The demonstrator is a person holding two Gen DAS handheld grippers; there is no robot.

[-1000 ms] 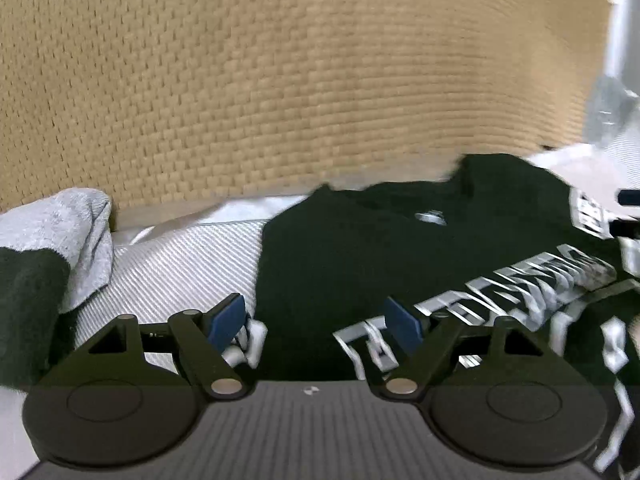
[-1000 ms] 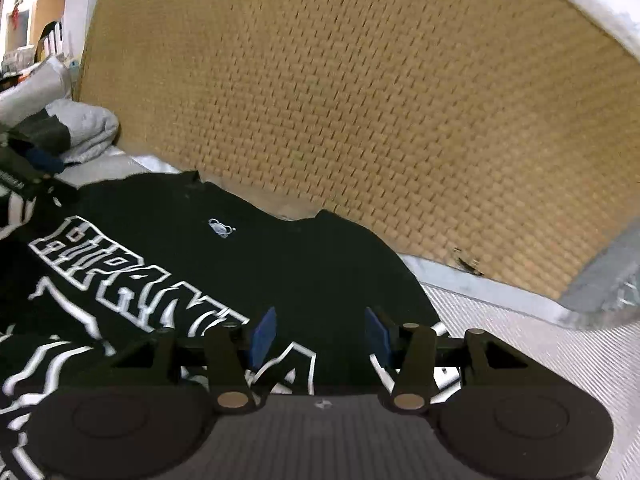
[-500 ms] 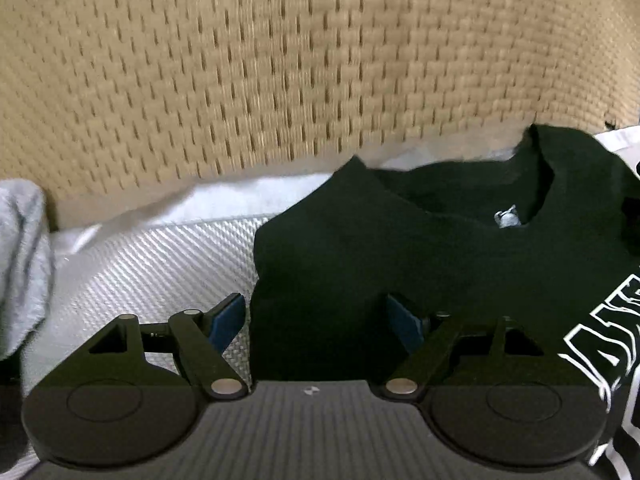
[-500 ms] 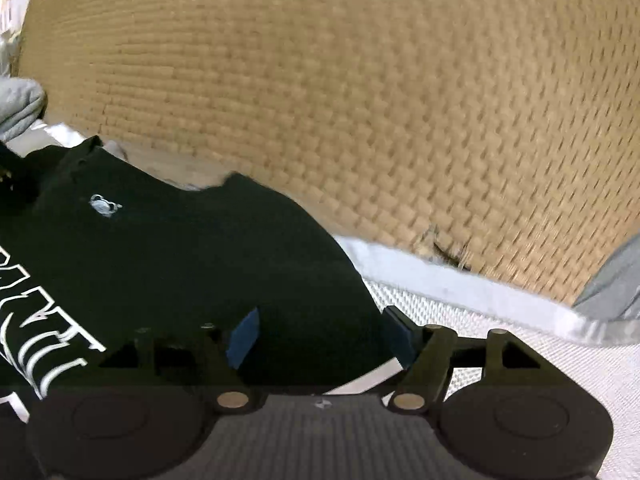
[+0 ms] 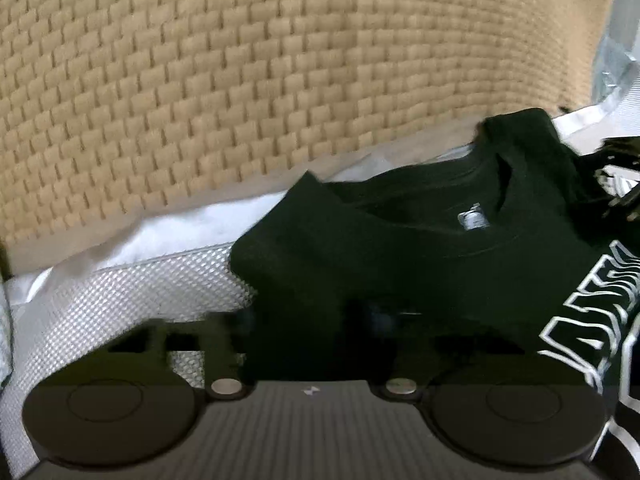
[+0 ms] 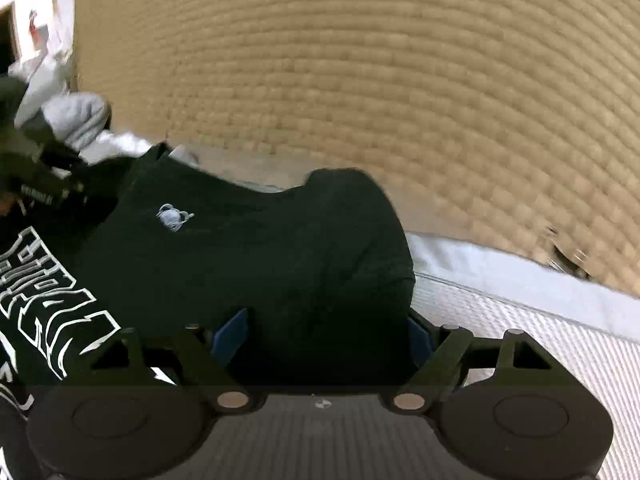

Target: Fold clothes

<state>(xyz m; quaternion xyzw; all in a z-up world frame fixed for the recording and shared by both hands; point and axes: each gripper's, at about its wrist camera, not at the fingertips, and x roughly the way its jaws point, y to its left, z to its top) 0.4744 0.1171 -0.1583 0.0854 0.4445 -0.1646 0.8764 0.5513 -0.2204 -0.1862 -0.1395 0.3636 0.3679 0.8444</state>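
Left wrist view: left claw (image 5: 310, 320) has just been closing on the shirt (image 5: 420, 252) shoulder on the bed (image 5: 120, 300); right claw (image 6: 326, 330), opening wide, straddles the other shoulder (image 6: 352, 240), must pinch next.

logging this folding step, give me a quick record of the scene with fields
garment: black t-shirt with white lettering, lying on white bed surface
backdrop: woven tan panel
left gripper: blurred; jaws just closing, shirt's shoulder fabric between them; grip unclear
right gripper: open, jaws just opening, astride the other shoulder
aside: grey garment by the panel
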